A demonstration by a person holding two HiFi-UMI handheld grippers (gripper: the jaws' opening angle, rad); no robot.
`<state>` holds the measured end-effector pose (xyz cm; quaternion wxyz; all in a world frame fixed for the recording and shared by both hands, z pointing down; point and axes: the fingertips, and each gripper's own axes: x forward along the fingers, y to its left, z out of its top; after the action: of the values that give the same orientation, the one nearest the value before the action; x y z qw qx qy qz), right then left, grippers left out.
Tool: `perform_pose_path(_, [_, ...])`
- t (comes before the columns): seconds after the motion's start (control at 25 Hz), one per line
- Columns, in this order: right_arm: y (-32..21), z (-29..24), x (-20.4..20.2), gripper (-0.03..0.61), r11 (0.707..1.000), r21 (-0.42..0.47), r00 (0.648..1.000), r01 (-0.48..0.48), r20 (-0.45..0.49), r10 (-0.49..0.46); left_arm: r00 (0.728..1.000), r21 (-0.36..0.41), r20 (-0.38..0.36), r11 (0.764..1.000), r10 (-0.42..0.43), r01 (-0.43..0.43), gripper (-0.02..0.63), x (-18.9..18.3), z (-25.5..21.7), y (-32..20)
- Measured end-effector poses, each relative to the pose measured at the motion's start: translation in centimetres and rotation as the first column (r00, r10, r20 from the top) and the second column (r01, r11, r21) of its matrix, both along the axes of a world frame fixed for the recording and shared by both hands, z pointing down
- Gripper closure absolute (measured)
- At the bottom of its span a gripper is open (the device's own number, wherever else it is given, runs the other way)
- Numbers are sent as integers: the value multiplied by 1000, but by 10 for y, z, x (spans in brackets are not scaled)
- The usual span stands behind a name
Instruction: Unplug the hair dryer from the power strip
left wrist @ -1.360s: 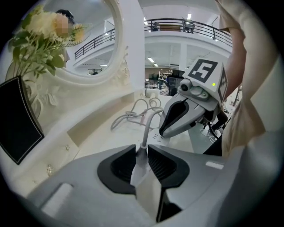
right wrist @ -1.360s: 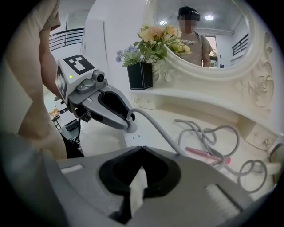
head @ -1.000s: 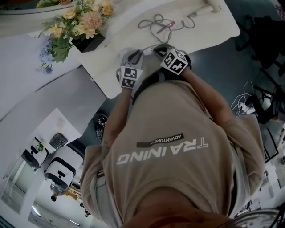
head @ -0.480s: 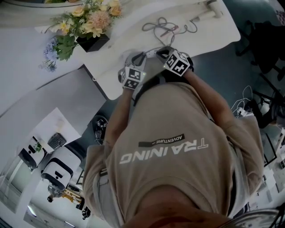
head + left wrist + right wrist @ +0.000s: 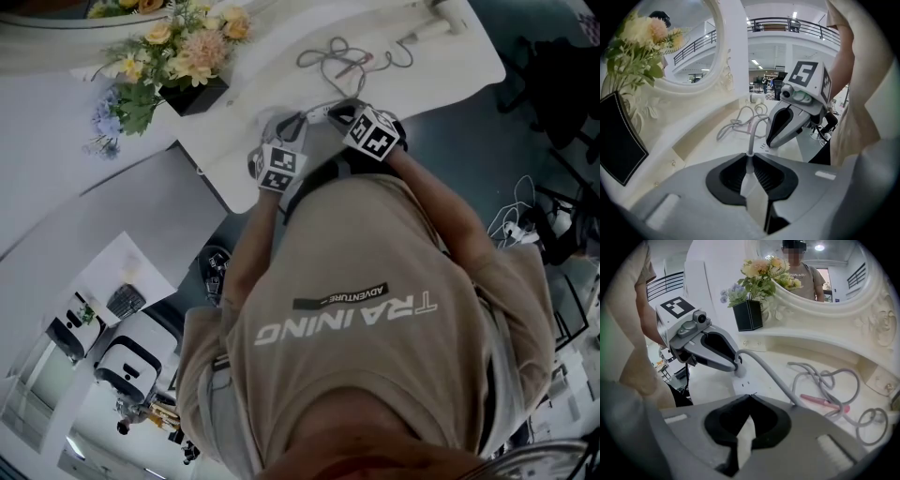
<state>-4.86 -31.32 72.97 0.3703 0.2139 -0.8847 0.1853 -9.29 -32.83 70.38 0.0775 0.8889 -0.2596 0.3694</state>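
Left gripper clamps plug; right gripper pinches power strip. Beside strip: looping cord, pink stick. Strip's slots show only in gripper views.

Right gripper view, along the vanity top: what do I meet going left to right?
Grey left gripper clamped on the white plug → black square vase of flowers → looped grey cable.

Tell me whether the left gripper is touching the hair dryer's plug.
Touching. The right gripper view shows the left gripper clamped on the white plug, where its grey cord begins.
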Motion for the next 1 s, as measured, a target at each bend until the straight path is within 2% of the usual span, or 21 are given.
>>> perform_pose_path(0.2, [0,-2,0,575,1000,-6,1000,7,7,-7,1000,33,-2,999,10,-10,557,4,-19,-4])
perform_pose_path(0.36, [1,-1,1,575,1000,-2,1000,2,10,-2,1000,21,-17,1000,4,-3,557,4,-23,-6])
perform_pose_path(0.52, [3,-17,-8,575,1000,-12,991,-27,132,28,997,0,-72,1000,-24,24,557,4,-37,-8])
perform_pose_path(0.68, [5,-35,-6,575,999,5,988,-39,152,38,992,-21,-116,998,-56,54,557,1,-48,-9])
perform_pose_path(0.8, [3,-58,-2,575,998,29,979,-61,199,54,993,-27,-113,999,-45,43,557,0,-52,-8])
perform_pose_path(1.0, [-4,-140,1,575,984,128,936,-122,345,71,995,-31,-98,999,-20,17,557,-2,-55,-7])
